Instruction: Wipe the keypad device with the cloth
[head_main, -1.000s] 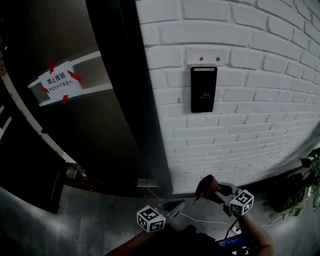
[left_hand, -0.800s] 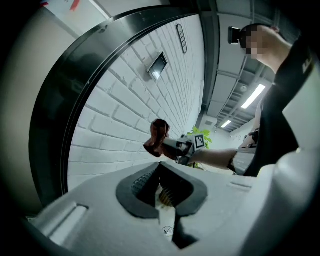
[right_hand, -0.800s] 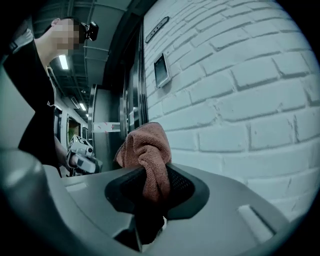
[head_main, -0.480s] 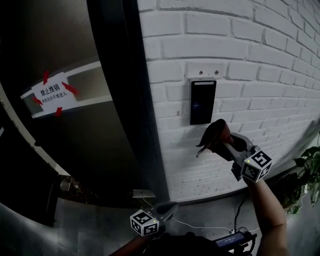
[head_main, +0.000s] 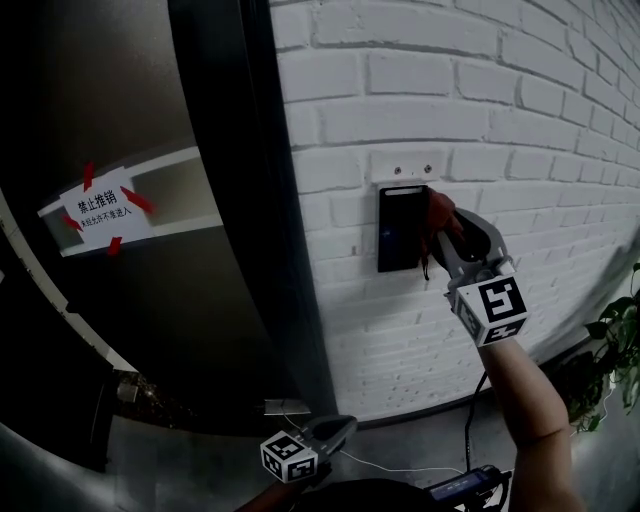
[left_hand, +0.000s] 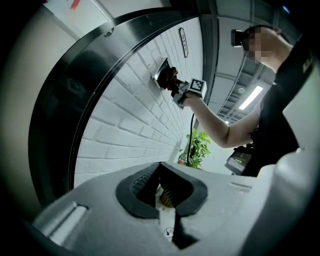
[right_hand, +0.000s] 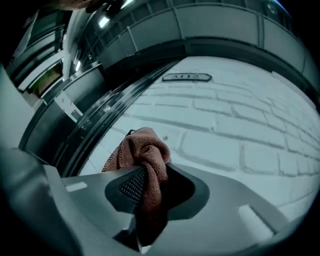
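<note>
My right gripper (head_main: 446, 230) is up at the white brick wall (head_main: 520, 120). Its fingers pinch a reddish brown cloth (head_main: 438, 212) tight, and the cloth bunches out past the tips. The keypad (head_main: 396, 232) is a dark, tall box fixed to the wall, just beside the black door frame (head_main: 235, 220). Its long side runs up and down.

The cloth sits at the top right part of the keypad and looks like it touches it there. Most of the keypad lies to the left of my fingers and below them. So I think the wipe has to go left across the front and then down the long way.

My left gripper (head_main: 338, 430) hangs low, well apart from the keypad. Its fingers are pressed together and hold nothing. My right hand is the near one, so it should do the job.

In the right gripper view the cloth fills the middle and hides almost all of the keypad, so I cannot see there where they meet. The left gripper view looks up along the wall from below and shows the cloth pushed against the box. Only the head view shows the whole dark front, and a white sign (head_main: 98, 205) on the door.
</note>
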